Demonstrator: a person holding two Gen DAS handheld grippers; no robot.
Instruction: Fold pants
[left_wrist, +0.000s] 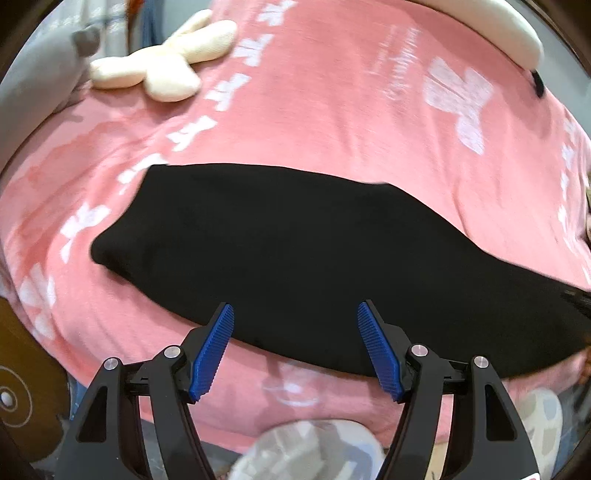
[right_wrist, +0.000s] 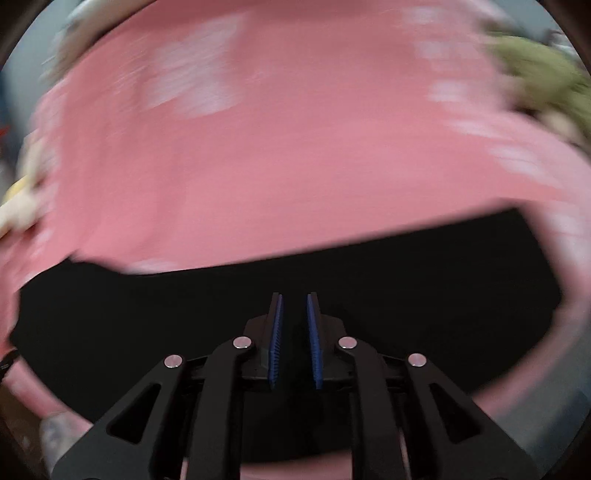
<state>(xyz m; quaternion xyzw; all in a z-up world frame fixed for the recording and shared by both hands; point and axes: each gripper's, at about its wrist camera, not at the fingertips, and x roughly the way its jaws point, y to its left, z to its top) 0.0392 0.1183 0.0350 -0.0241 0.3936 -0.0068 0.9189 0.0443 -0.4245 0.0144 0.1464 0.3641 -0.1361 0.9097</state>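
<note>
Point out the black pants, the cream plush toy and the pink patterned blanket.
black pants (left_wrist: 295, 236), left wrist view, middle of the folded cloth.
cream plush toy (left_wrist: 166, 62), left wrist view, centre where its limbs meet.
pink patterned blanket (left_wrist: 332, 110), left wrist view, bare stretch above the pants.

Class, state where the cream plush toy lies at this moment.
In the left wrist view the cream plush toy lies at the upper left on the pink blanket, beyond the black pants.
</note>
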